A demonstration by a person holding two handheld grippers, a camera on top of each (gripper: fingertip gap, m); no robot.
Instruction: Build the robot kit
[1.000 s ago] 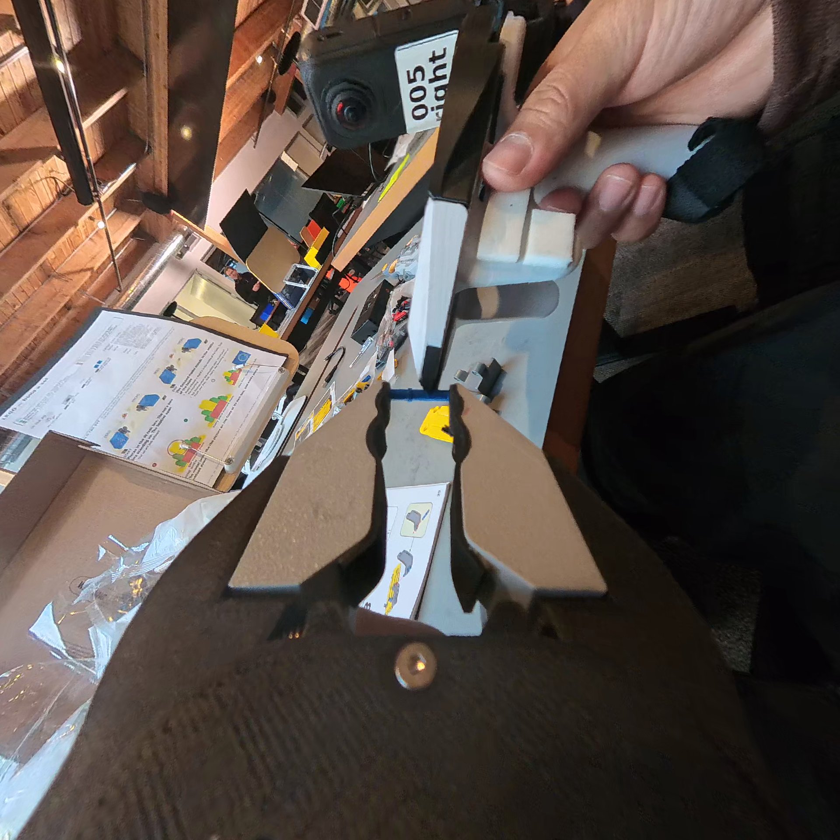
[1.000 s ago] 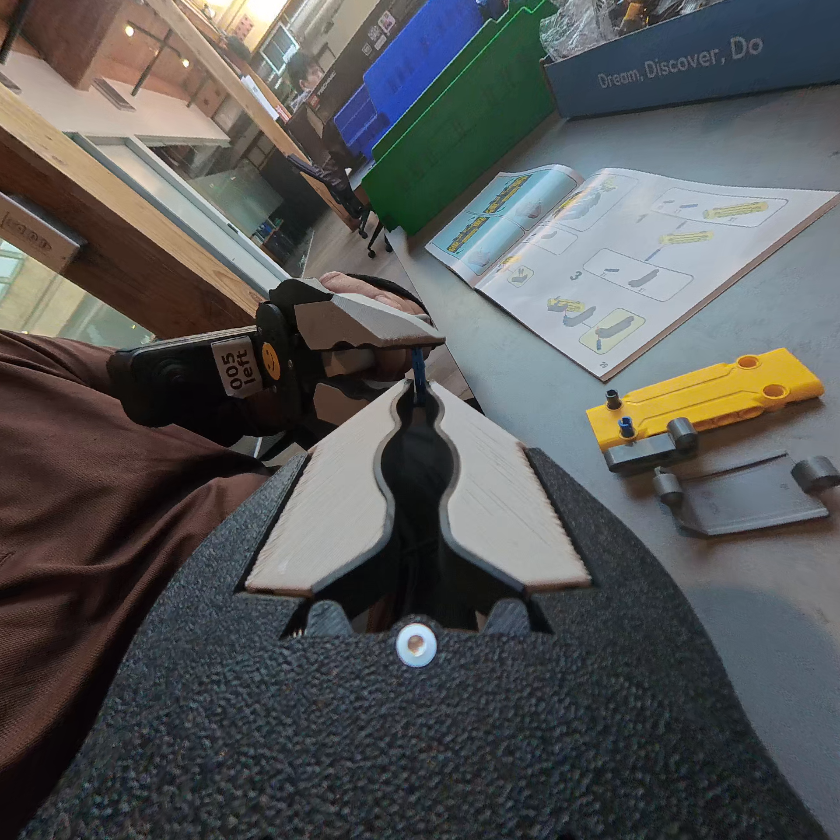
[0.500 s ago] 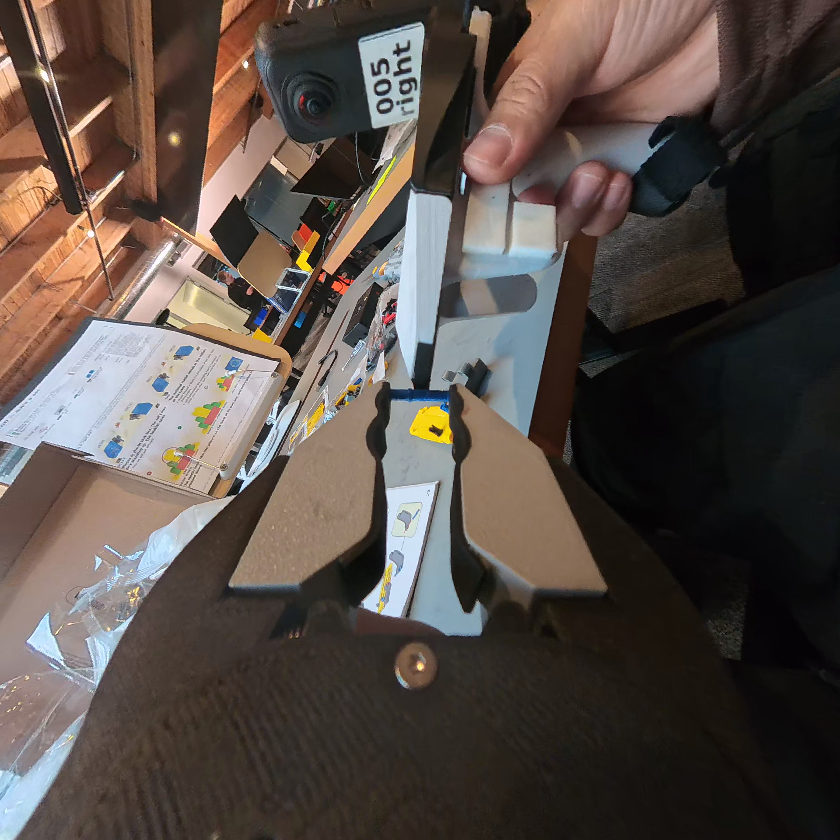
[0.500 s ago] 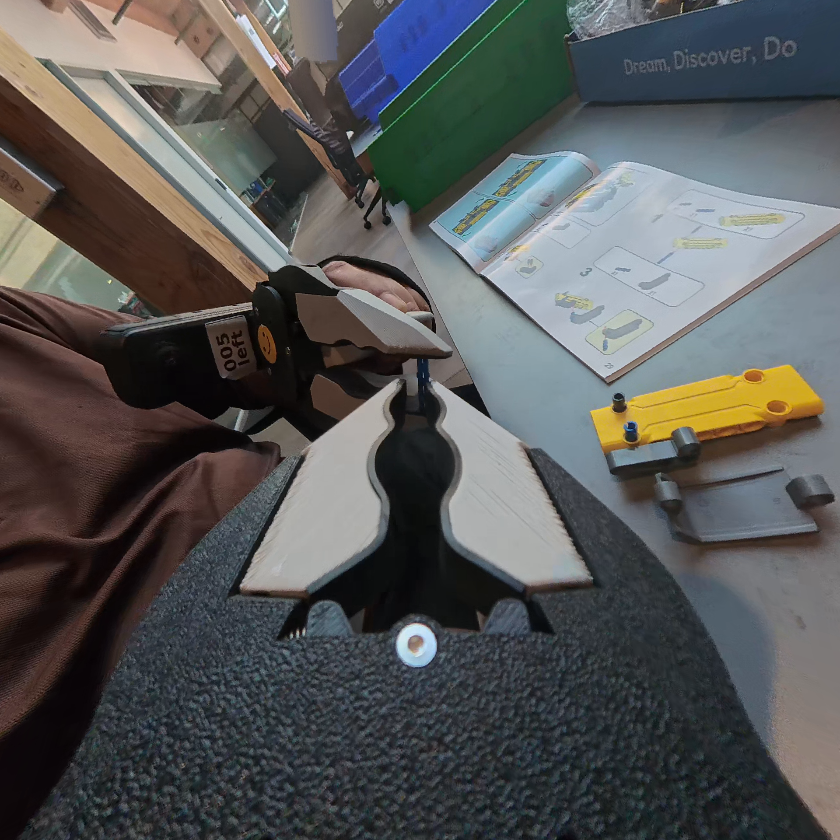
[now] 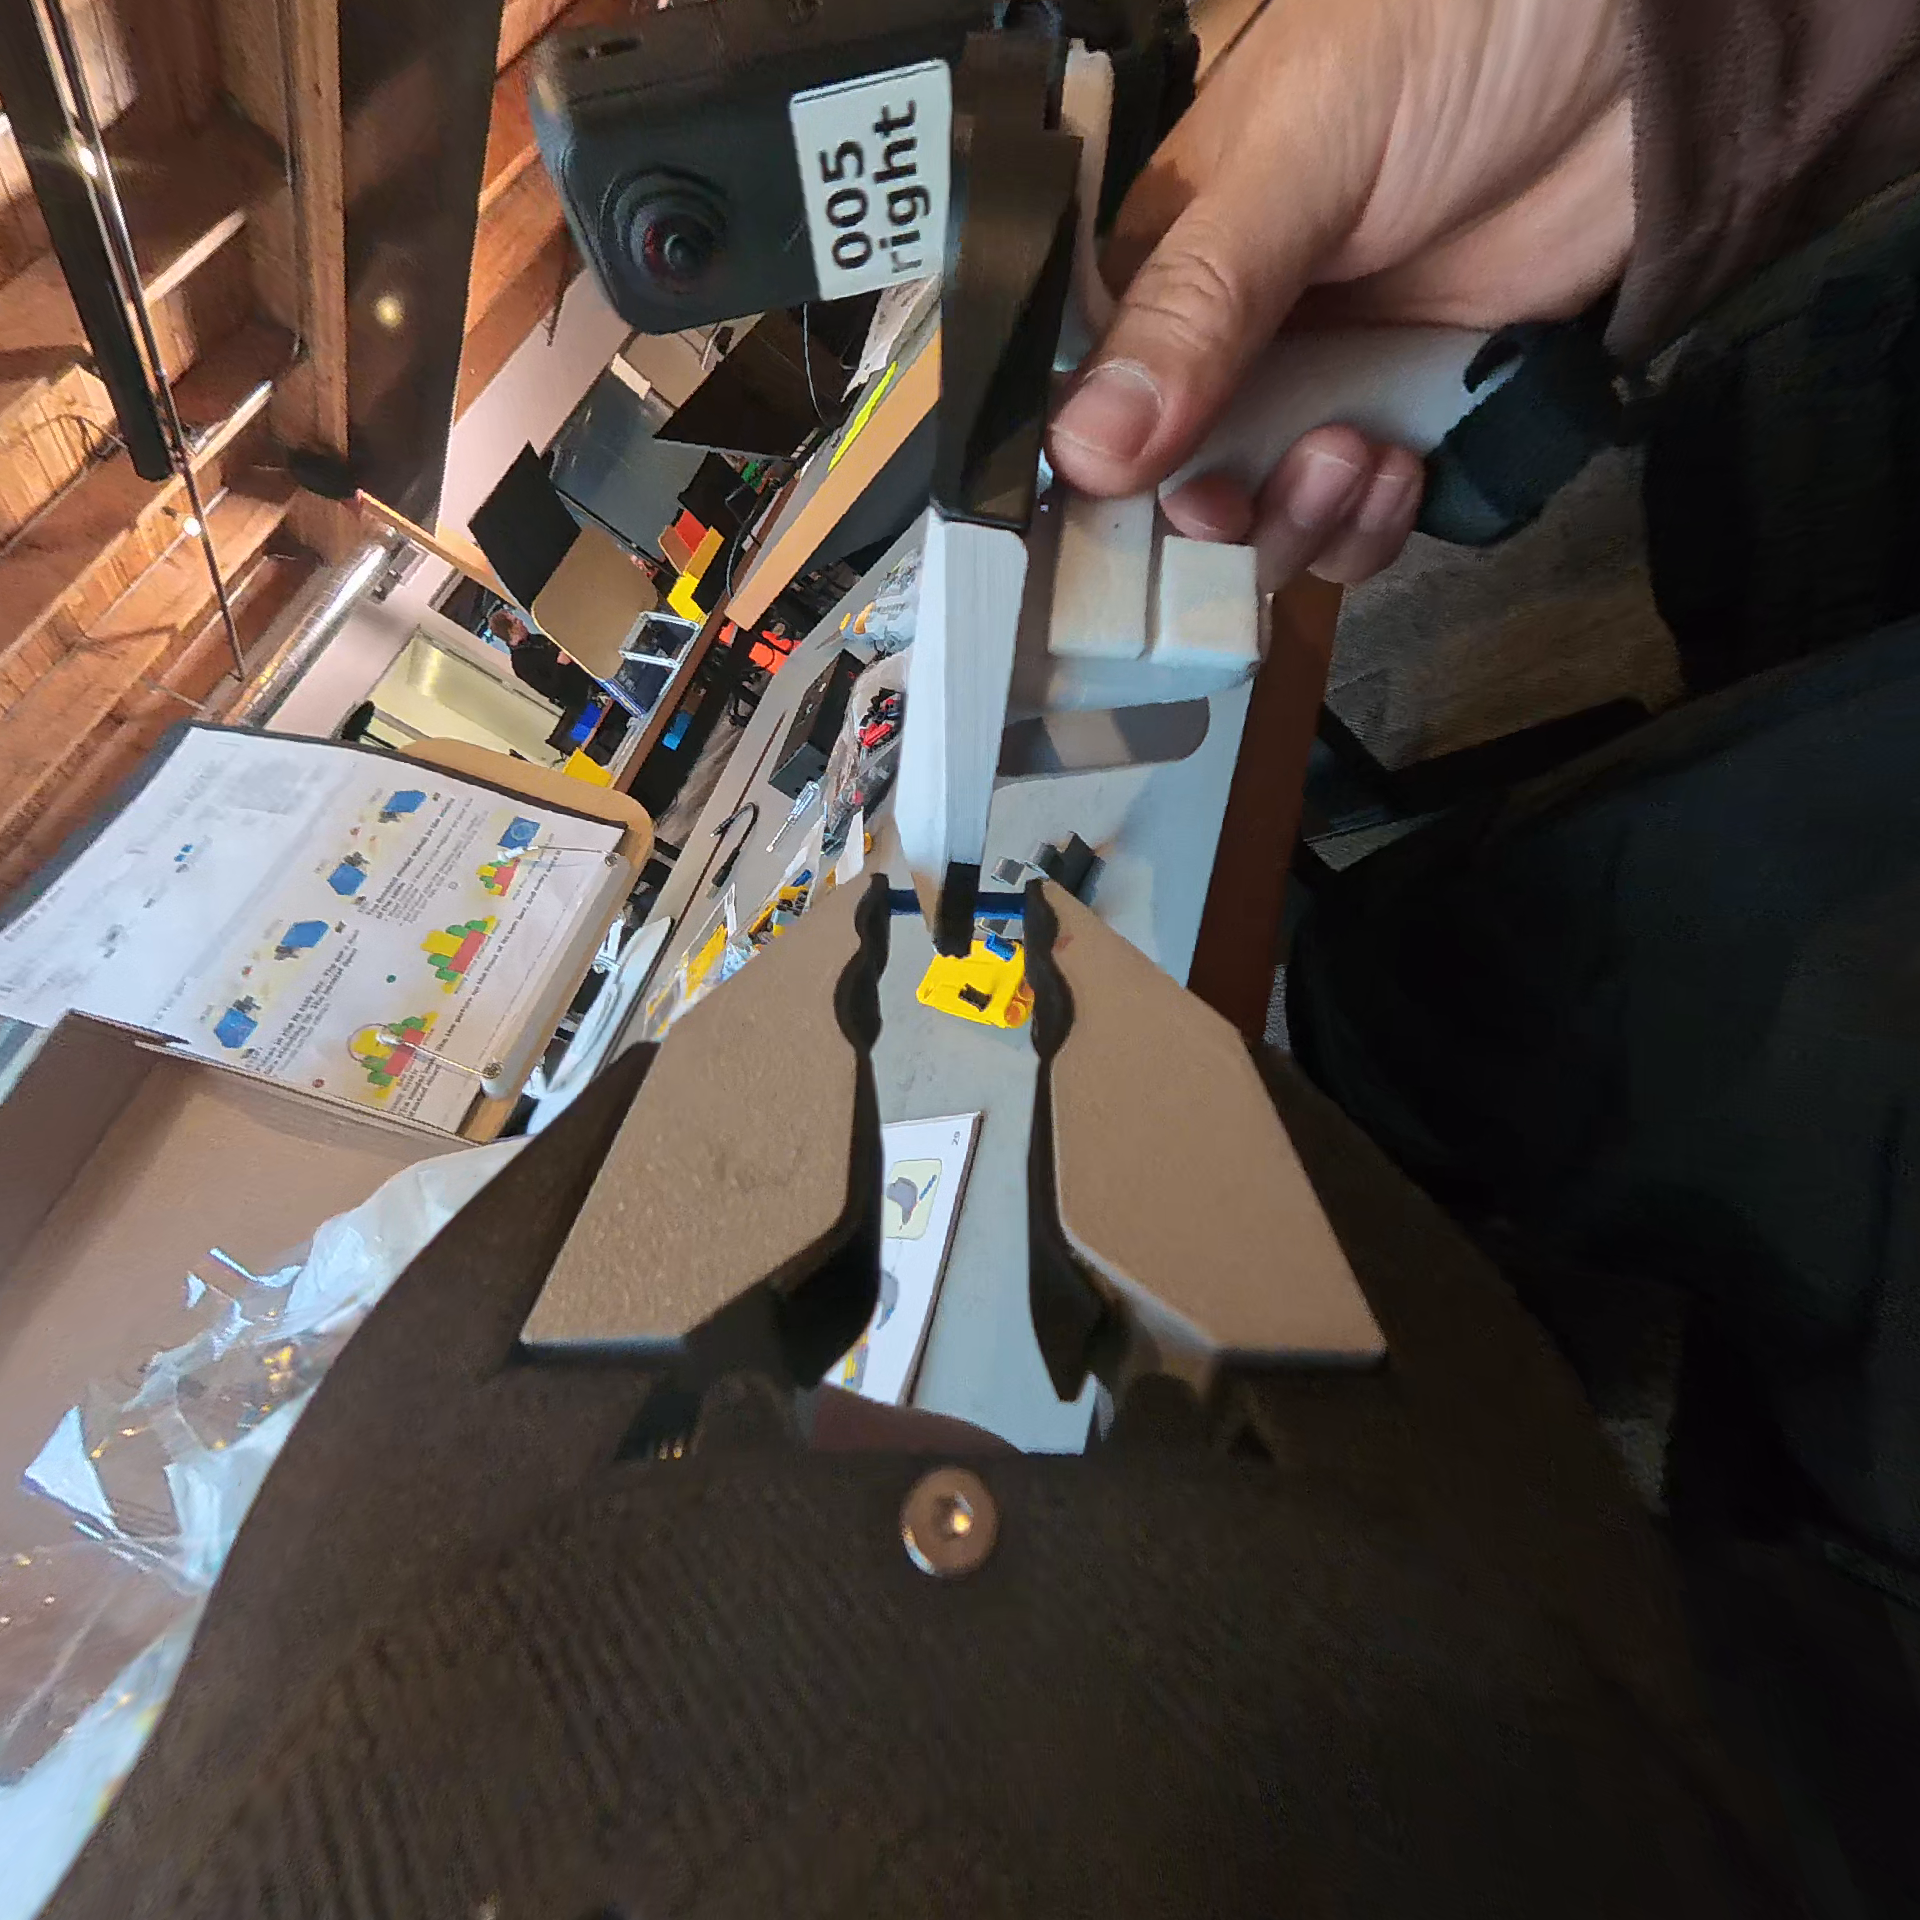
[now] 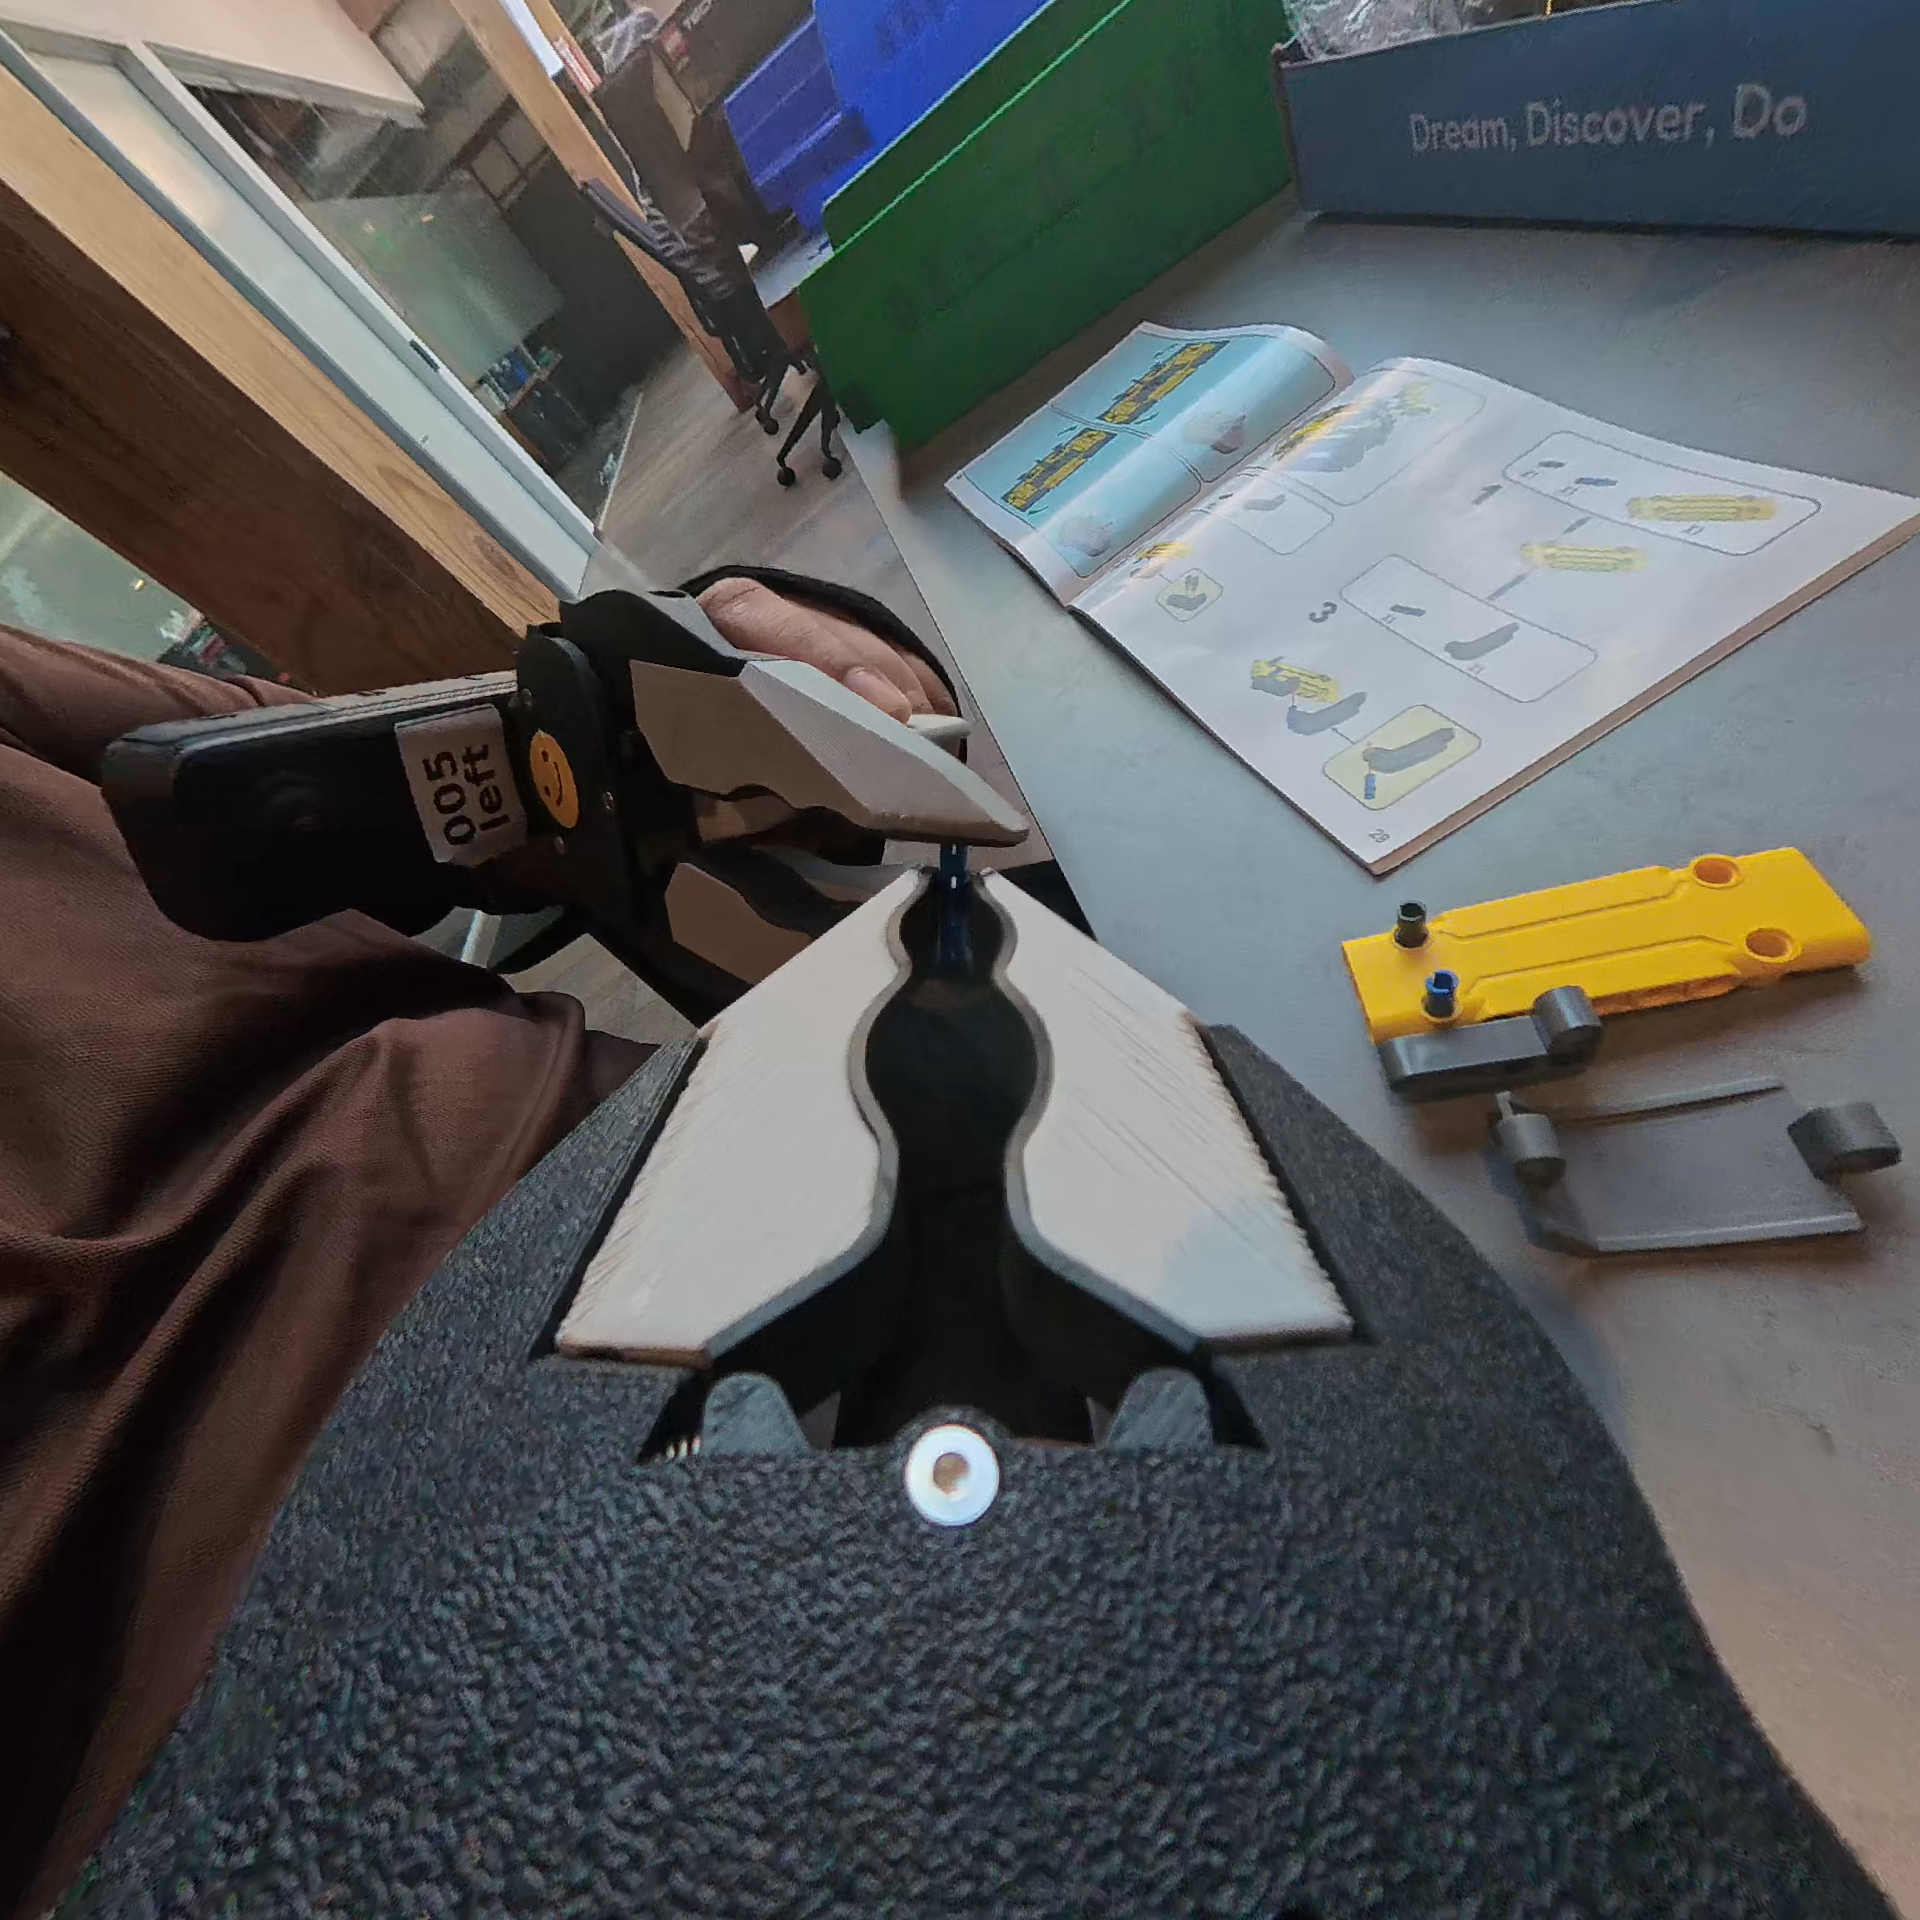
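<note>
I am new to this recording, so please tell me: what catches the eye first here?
Left tool and right tool meet in the air, both pinching one thin blue pin. On the grey table lie a yellow plate with grey parts beside it and, beyond it, an open instruction booklet.

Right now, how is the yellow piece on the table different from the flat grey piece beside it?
The yellow piece is bright and long; the grey piece is dull and squarer. The yellow piece has a black pin and a blue pin standing in one end; the grey piece has no pins, only round loops at two corners. Both lie flat on the table.
</note>
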